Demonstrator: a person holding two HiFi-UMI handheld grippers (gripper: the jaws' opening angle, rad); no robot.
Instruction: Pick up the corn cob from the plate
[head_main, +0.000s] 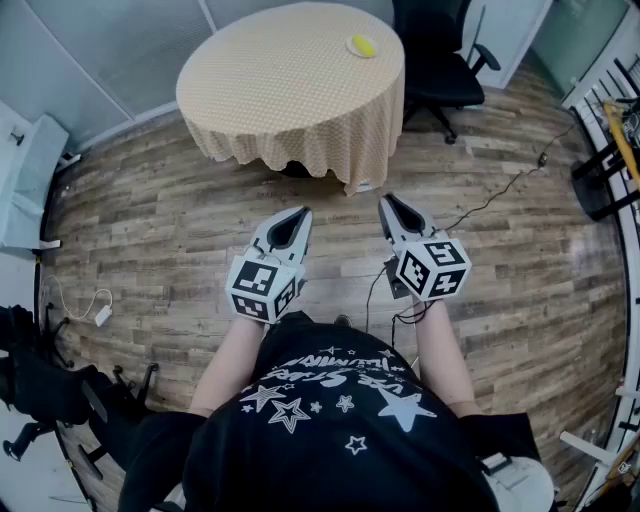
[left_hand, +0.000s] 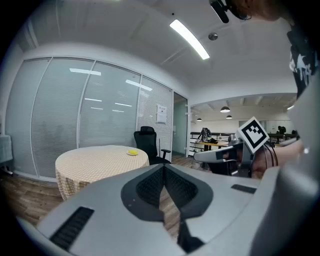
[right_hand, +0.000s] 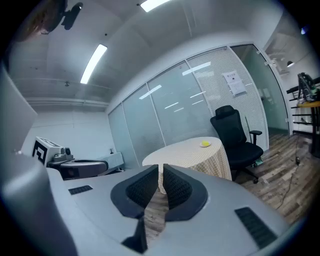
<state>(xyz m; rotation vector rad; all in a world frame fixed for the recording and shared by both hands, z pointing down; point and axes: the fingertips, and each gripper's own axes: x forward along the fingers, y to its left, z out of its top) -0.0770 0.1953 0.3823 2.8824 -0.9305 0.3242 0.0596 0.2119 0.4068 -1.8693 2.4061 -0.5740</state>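
Observation:
A yellow corn cob lies on a small plate near the far right rim of a round table with a checked cloth. The cob also shows small and distant in the left gripper view and the right gripper view. My left gripper and right gripper are held side by side over the wooden floor, well short of the table. Both point toward it, slightly downward. Each has its jaws shut with nothing between them, as the left gripper and the right gripper show close up.
A black office chair stands behind the table at the right. A black cable runs across the floor to the right of my grippers. A pale cabinet is at the left, dark equipment at lower left, racks at the right.

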